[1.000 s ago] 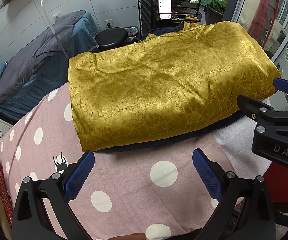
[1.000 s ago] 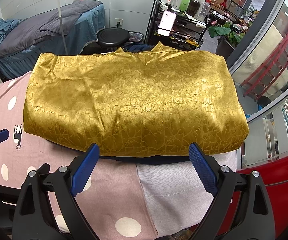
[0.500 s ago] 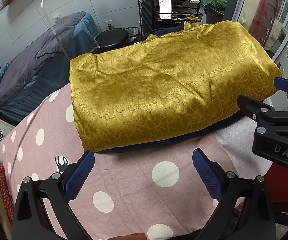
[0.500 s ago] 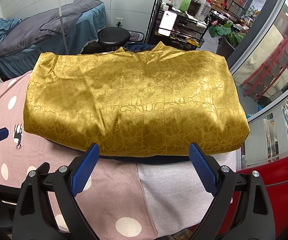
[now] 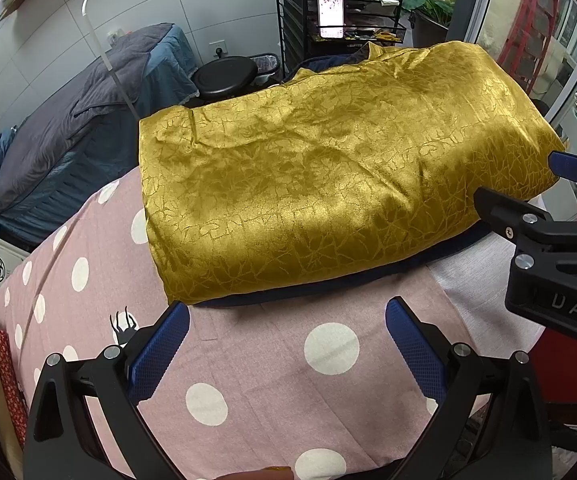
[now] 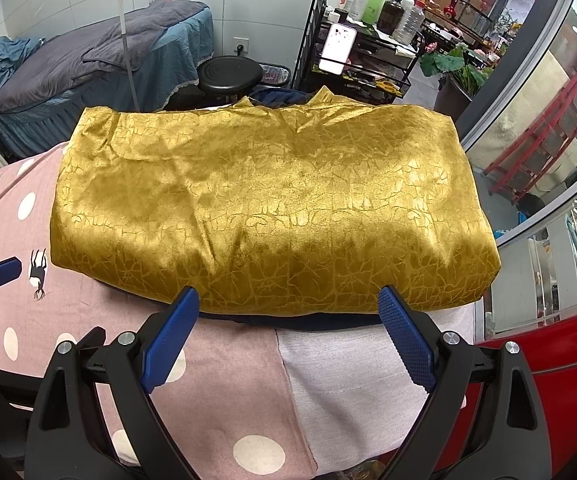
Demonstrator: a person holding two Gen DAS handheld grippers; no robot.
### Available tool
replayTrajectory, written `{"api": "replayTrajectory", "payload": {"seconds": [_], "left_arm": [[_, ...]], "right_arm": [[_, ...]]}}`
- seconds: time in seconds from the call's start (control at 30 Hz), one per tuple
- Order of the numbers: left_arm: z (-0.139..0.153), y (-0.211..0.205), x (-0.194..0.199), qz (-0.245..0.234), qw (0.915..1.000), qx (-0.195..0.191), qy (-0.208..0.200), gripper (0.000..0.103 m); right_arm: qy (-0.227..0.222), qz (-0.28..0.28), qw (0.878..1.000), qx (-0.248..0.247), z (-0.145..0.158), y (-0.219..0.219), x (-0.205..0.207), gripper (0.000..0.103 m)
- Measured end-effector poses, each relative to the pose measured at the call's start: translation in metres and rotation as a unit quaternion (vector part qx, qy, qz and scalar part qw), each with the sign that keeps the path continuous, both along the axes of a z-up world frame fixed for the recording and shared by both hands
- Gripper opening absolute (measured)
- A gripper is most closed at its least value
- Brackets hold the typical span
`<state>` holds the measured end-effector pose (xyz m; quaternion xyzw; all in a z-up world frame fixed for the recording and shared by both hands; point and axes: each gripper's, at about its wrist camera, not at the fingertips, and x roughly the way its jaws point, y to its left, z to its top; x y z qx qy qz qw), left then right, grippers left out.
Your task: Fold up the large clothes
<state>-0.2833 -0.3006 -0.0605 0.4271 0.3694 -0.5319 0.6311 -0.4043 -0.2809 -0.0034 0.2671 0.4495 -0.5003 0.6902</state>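
While we look past the gold garment: beyond its far edge we see a black stool (image 6: 230, 74), a wire cart (image 6: 362, 68) and a blue-grey massage bed (image 5: 76, 120).
In the way: we see nothing lying over the garment.
Gold garment (image 6: 272, 216): we see it folded into a thick shiny rectangle on the pink polka-dot cover (image 5: 288, 364), navy lining showing under its near edge.
Cart contents: we see bottles on top, a lit phone (image 6: 338, 49) propped against its front.
Left gripper (image 5: 286, 344): our jaws are spread and empty, just short of the garment's near edge.
Right gripper (image 6: 288, 330): our jaws are spread and empty, with the tips at the garment's near edge.
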Motion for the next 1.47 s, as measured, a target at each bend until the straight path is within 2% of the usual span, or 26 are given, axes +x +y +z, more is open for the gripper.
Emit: {"api": "replayTrajectory", "payload": {"seconds": [0.83,1.03,1.3,1.47], "left_arm": [[-0.002,0.001,0.002,0.002,1.0000,-0.004,0.004,0.097],[0.002,0.004,-0.002,-0.008,0.9997,-0.024,-0.007,0.097],[-0.001,0.001,0.011,0.021,0.9997,-0.014,-0.002,0.097],[0.001,0.002,0.011,0.023,0.9995,-0.019,-0.015,0.097]], "right_arm": [[-0.008,0.014,1.000,-0.006,0.007,0.004,0.014,0.090],[-0.015,0.008,1.000,-0.007,0.008,0.004,0.014,0.090],[-0.016,-0.006,1.000,-0.012,0.010,0.002,0.005,0.090],[-0.013,-0.007,1.000,-0.010,0.008,0.003,0.002,0.090]]}}
